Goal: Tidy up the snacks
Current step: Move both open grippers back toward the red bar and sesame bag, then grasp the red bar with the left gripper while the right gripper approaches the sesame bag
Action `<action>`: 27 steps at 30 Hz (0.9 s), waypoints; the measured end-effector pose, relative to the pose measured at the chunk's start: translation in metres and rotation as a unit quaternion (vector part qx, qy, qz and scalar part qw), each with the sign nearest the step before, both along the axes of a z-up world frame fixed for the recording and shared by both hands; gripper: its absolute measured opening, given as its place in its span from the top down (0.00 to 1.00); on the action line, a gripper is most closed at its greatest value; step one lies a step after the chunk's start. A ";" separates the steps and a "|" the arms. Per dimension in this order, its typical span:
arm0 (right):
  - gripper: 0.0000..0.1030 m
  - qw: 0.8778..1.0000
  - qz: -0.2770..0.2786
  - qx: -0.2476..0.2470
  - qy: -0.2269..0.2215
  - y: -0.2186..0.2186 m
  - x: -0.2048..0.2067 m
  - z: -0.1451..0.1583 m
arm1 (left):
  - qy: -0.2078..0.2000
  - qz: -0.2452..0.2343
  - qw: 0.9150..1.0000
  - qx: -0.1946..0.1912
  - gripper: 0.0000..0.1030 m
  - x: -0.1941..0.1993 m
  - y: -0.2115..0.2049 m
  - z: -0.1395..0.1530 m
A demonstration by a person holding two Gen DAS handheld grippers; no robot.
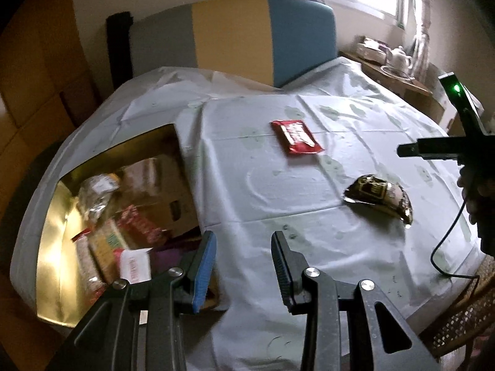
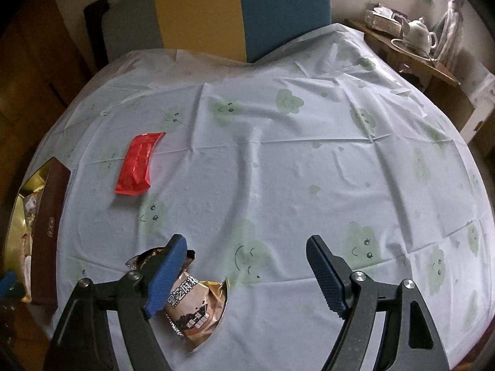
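Note:
A red snack packet [image 1: 296, 137] lies flat mid-table; it also shows in the right wrist view [image 2: 138, 163]. A brown and gold snack bag [image 1: 382, 195] lies to its right, and sits under my right gripper's left finger in the right wrist view [image 2: 193, 306]. A gold-lined box [image 1: 58, 225] at the table's left holds several snack packs; its brown wall shows in the right wrist view [image 2: 49, 225]. My left gripper [image 1: 243, 266] is open and empty, beside the box's near right corner. My right gripper [image 2: 246, 275] is open and empty, above the table just right of the bag.
A pale tablecloth with green cloud faces [image 2: 278, 160] covers the round table. A chair with grey, yellow and blue back [image 1: 232, 34] stands behind. A side shelf with a white teapot [image 2: 419, 32] is at the far right. A wicker chair [image 1: 464, 315] sits near right.

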State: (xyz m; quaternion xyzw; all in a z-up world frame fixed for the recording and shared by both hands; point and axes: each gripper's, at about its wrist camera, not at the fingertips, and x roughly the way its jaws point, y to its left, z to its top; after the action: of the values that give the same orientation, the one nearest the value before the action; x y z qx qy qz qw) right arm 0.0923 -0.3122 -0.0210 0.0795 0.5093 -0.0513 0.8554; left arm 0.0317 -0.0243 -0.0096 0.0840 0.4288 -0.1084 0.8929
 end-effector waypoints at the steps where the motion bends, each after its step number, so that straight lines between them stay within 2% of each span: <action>1: 0.22 1.000 -0.002 0.002 0.001 -0.001 0.000 0.000 | 0.002 -0.004 1.000 0.000 0.64 0.001 -0.003 -0.001; 4: 0.21 1.000 -0.011 0.018 0.001 -0.006 0.000 0.000 | 0.007 -0.016 1.000 0.000 0.64 0.004 -0.014 -0.003; 7: 0.15 0.999 -0.024 0.032 -0.002 -0.011 0.000 0.001 | 0.013 -0.025 1.000 0.000 0.64 0.008 -0.023 -0.006; 11: 0.15 0.998 -0.048 0.040 -0.004 -0.021 -0.001 0.002 | 0.028 -0.040 0.999 -0.003 0.64 0.017 -0.038 -0.009; 17: 0.14 0.995 -0.091 0.048 0.004 -0.038 -0.002 0.000 | 0.065 -0.047 0.997 -0.025 0.64 0.046 -0.057 -0.015; 22: 0.14 0.994 -0.096 0.056 -0.007 -0.041 -0.003 0.005 | 0.089 -0.035 0.994 -0.055 0.62 0.084 -0.072 -0.018; 23: 0.13 0.994 -0.094 0.057 -0.009 -0.040 -0.003 0.006 | 0.090 -0.034 0.994 -0.057 0.54 0.092 -0.077 -0.019; 24: 0.13 0.994 -0.093 0.058 -0.010 -0.039 -0.003 0.007 | 0.093 -0.035 0.994 -0.055 0.40 0.100 -0.082 -0.021; 26: 0.13 0.994 -0.089 0.061 -0.012 -0.039 -0.003 0.009 | 0.099 -0.035 0.993 -0.052 0.31 0.119 -0.094 -0.024; 27: 0.13 0.994 -0.088 0.063 -0.013 -0.038 -0.004 0.009 | 0.099 -0.036 0.993 -0.051 0.31 0.127 -0.099 -0.026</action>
State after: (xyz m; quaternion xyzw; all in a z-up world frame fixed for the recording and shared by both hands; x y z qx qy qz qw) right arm 0.0886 -0.3505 -0.0117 0.1788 0.4915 -0.0931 0.8472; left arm 0.1587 -0.1238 -0.0353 0.0427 0.5058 -0.1695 0.8447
